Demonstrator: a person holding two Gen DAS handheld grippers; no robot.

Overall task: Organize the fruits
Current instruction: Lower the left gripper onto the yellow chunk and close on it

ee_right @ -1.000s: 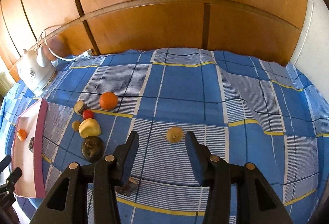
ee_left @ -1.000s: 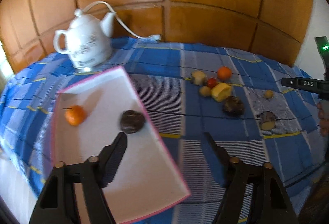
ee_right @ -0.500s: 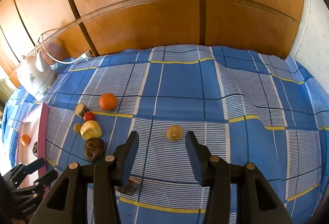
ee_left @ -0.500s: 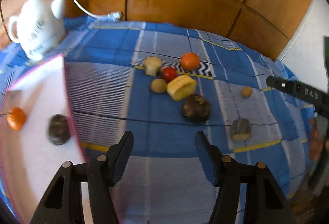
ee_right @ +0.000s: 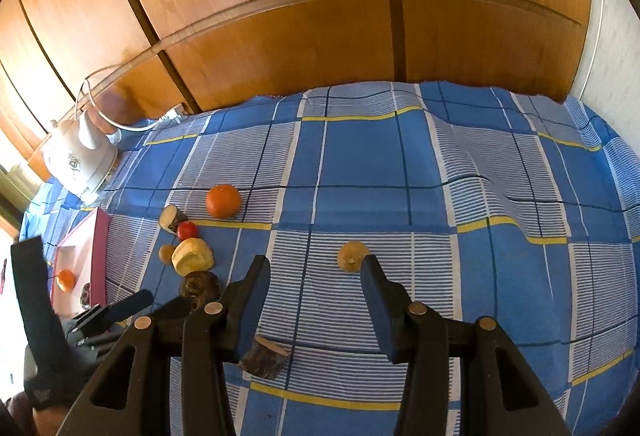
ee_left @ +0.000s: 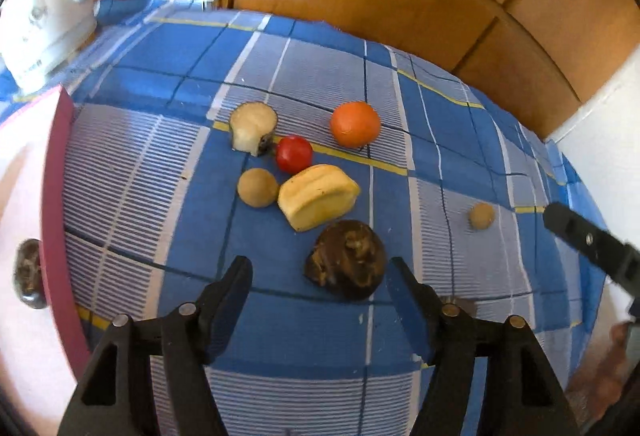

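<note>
My left gripper [ee_left: 320, 286] is open and empty, with a dark brown wrinkled fruit [ee_left: 346, 264] just ahead between its fingertips. Beyond it lie a yellow fruit [ee_left: 318, 195], a small tan fruit [ee_left: 257, 187], a red fruit [ee_left: 294, 153], a cut pale fruit [ee_left: 252, 127] and an orange [ee_left: 355, 123]. The pink-rimmed white tray [ee_left: 56, 220] at the left holds a dark fruit [ee_left: 28, 272]; the right wrist view shows a small orange fruit [ee_right: 66, 279] in it too. My right gripper [ee_right: 316, 278] is open and empty, near a small tan fruit [ee_right: 352, 256].
A white electric kettle [ee_right: 80, 163] with its cord stands at the back left on the blue checked tablecloth [ee_right: 400, 163]. A dark cut fruit piece [ee_right: 266, 356] lies under my right gripper. A wooden panel wall [ee_right: 320, 15] runs behind the table.
My left gripper has swung right, away from the tray, and closed in on the fruit cluster; the dark brown fruit now lies between its fingertips. The right gripper has barely moved.
</note>
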